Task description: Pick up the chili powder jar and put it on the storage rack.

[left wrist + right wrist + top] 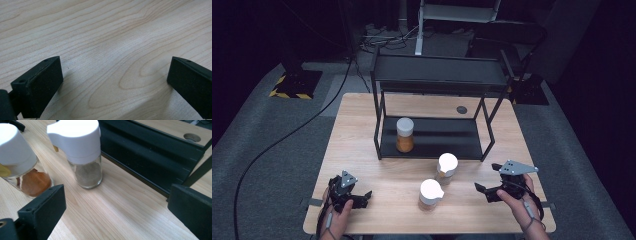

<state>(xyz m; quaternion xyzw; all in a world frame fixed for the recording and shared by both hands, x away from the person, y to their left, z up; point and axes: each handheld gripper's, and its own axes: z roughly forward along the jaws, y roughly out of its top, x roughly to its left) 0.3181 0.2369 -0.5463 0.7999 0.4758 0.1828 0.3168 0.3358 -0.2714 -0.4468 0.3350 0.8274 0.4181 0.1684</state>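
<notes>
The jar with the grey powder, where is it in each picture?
High view: the grey jar stands on the table just in front of the rack, right of middle.
Left gripper view: not in it; bare table wood between the open jaws.
Right gripper view: upper middle, beside the orange jar.
Shared landmark: the rack's bottom shelf behind the grey jar.

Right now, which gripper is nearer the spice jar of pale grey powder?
Right. The right gripper sits just right of the pale-powder jar, jaws open toward it; the left gripper lies farther off, beyond the orange-spice jar.
</notes>
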